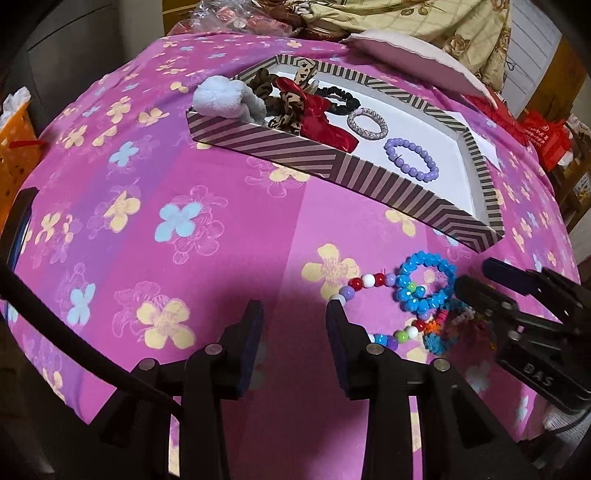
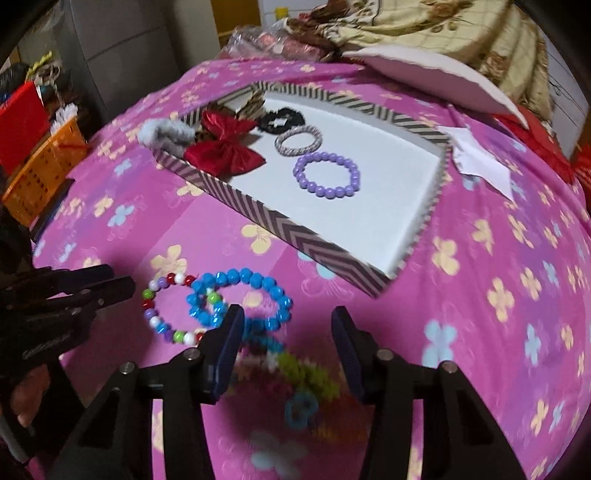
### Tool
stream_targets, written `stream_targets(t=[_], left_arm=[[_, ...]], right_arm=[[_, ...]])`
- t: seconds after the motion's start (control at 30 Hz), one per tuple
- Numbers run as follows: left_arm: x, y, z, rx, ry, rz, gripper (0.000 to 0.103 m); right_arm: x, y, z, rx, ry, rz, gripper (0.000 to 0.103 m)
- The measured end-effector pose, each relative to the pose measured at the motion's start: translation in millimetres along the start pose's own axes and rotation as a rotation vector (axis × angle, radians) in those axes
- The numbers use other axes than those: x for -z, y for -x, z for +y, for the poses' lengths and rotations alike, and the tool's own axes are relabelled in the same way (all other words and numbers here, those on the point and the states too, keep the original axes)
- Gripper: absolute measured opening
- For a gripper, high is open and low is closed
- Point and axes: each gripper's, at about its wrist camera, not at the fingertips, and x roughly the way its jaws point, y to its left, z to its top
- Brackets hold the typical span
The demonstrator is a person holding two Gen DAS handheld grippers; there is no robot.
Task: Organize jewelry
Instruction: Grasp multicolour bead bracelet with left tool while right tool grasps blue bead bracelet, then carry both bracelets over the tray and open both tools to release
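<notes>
A striped shallow box (image 1: 317,157) (image 2: 306,240) on the pink floral cloth holds a purple bead bracelet (image 1: 412,158) (image 2: 327,173), a silver ring-shaped band (image 1: 367,123) (image 2: 299,142), a black scrunchie (image 1: 340,98) (image 2: 280,118), a red bow (image 1: 317,118) (image 2: 225,147) and a pale fluffy scrunchie (image 1: 225,99) (image 2: 166,138). In front of the box lie a blue bead bracelet (image 1: 424,282) (image 2: 240,299), a multicoloured bead bracelet (image 1: 373,282) (image 2: 162,310) and colourful woven bands (image 1: 450,325) (image 2: 295,373). My left gripper (image 1: 295,314) (image 2: 122,284) is open and empty beside the multicoloured bracelet. My right gripper (image 2: 286,325) (image 1: 476,277) is open over the blue bracelet and woven bands.
An orange basket (image 1: 16,147) (image 2: 40,173) stands off the left edge. A white pad (image 1: 417,59) (image 2: 432,79), white paper (image 2: 480,158), red packages (image 1: 546,136) and piled fabric (image 2: 424,26) lie behind the box.
</notes>
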Motion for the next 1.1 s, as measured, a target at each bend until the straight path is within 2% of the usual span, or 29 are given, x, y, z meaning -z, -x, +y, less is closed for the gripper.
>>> stream_targets(t=[0.27,0.4,0.5,0.53,0.57,0.63,0.67,0.73,0.83,1.1], left_arm=[[-4.8,-11.9,-18.3,-0.027,-0.051,0.016,0.059],[-4.0,-17.9,-28.2,-0.066,-0.085,0.021,0.060],[-5.0,-19.6,-31.7,-0.078,-0.096,0.018,0.060],[-5.5,-19.9,-31.7,-0.076,-0.096,0.018,0.060],[-5.8,-19.9,-32.1,-0.075,-0.097,0.018,0.059],[-7.0,-20.0,-31.9,-0.064,-0.107,0.008,0.046],[-7.6,-20.5,-31.8,-0.062,-0.111,0.006,0.035],[-9.1,-20.7,-29.9,-0.039,-0.109,0.007,0.031],[-13.3,-17.2,-23.2,0.030,-0.084,0.016,0.031],[-36.5,22.4,-17.4,0.069,-0.098,-0.058,0.031]], right_arm=[[-7.0,-21.5,2.3,0.043,0.060,0.025,0.036],[-8.0,-21.3,0.2,0.040,0.082,0.020,0.031],[-7.1,-20.4,0.3,0.045,0.106,0.011,0.017],[-6.7,-20.4,1.0,0.056,0.117,0.006,0.008],[-6.2,-20.4,1.6,0.059,0.125,0.002,0.009],[-5.1,-19.6,1.3,0.055,0.126,-0.005,0.009],[-4.8,-18.4,0.3,0.047,0.119,-0.007,0.008],[-5.6,-12.8,-1.3,0.036,0.107,-0.022,0.008],[-8.1,4.7,-0.5,0.022,0.107,-0.055,0.008],[-27.6,53.7,0.0,0.023,0.133,-0.129,0.008]])
